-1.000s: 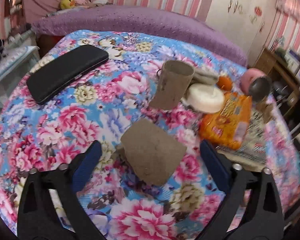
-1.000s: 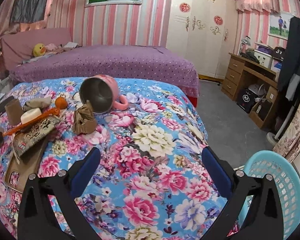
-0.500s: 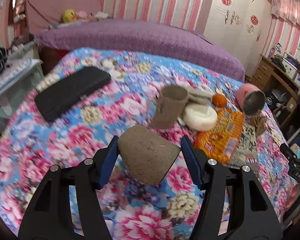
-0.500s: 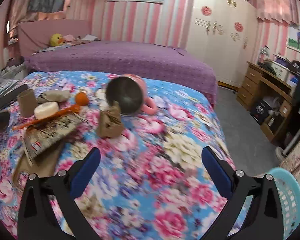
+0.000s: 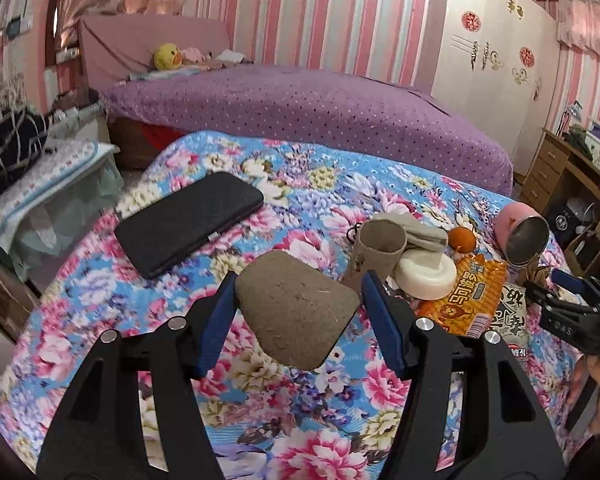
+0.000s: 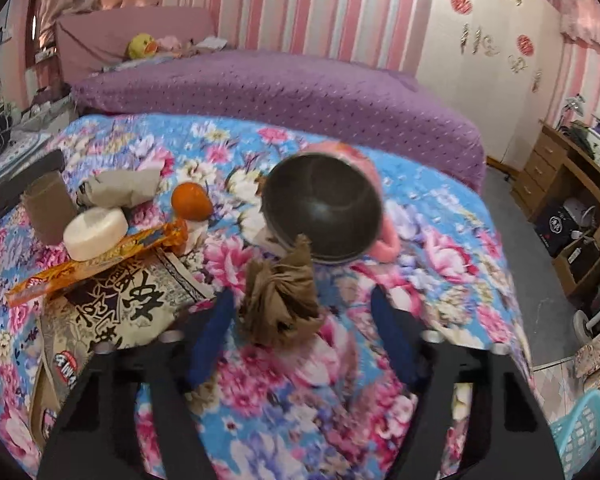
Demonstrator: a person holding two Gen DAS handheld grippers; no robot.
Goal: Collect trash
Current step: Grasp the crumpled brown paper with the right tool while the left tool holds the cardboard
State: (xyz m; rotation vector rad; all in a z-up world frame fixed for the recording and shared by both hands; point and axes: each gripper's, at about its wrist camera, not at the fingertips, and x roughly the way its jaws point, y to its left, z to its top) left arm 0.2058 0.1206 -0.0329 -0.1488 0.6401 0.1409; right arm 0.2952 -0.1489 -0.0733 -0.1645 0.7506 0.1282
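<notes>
My left gripper [image 5: 298,300] is shut on a flattened brown cardboard tube [image 5: 296,312] and holds it above the floral tablecloth [image 5: 100,292]. A second cardboard tube [image 5: 374,252] stands upright beyond it. My right gripper [image 6: 300,312] is open, its jaws on either side of a crumpled brown paper wad [image 6: 282,304] on the cloth; its blurred fingers do not touch the wad. An orange snack wrapper [image 5: 466,294] and a printed packet [image 6: 128,304] lie between the two grippers. My right gripper also shows at the right edge of the left wrist view [image 5: 564,300].
A pink metal cup [image 6: 328,208] lies on its side just behind the wad. A white round block [image 6: 94,232], an orange [image 6: 190,200], a grey cloth [image 6: 120,186] and a black case [image 5: 188,222] lie on the table. A blue basket [image 6: 580,432] stands on the floor at right.
My left gripper closed on the flattened tube and lifted it off the cloth. My right gripper moved forward and left until its jaws came around the brown paper wad.
</notes>
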